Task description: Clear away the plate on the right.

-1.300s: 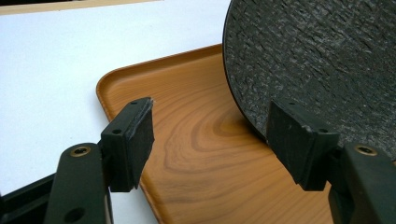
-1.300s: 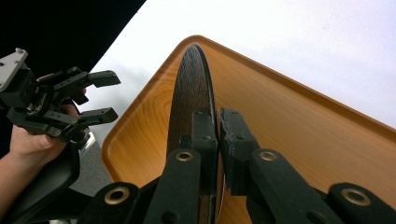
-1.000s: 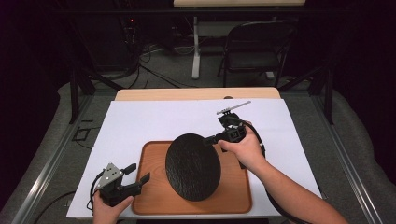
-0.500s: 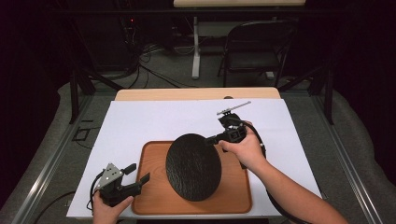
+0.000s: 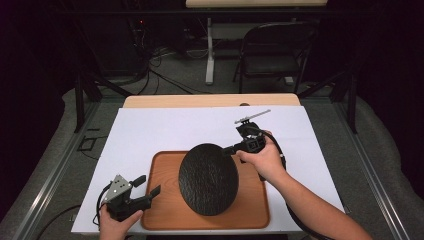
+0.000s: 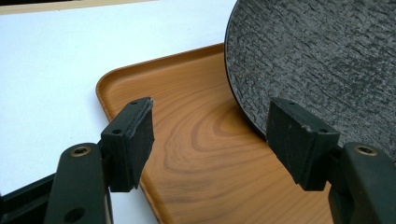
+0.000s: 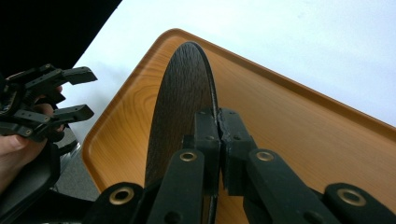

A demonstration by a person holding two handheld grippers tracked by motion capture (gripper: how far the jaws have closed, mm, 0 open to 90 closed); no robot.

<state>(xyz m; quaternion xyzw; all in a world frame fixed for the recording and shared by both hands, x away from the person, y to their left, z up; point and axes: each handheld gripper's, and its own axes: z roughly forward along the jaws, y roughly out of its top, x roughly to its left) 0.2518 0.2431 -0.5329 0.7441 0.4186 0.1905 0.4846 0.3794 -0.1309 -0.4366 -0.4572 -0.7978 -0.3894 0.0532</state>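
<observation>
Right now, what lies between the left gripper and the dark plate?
Only bare wooden tray, seen in the left gripper view; left gripper open, short of the plate.

Plate (image 5: pixel 208 179): dark, matt, with a rough, slate-like ripple texture across its face; the rim edge is thin and smooth. Tray (image 5: pixel 162 170): wood-look surface with visible grain, smooth, with a soft satin sheen. Worktop (image 5: pixel 210 101) edge: pale wood, covered by a smooth, matt white paper-like sheet (image 5: pixel 165 130). Left gripper (image 6: pixel 210 135) fingers (image 6: pixel 133 137): matt black plastic with brass-coloured metal fasteners; the pad faces look slightly grainy.
</observation>
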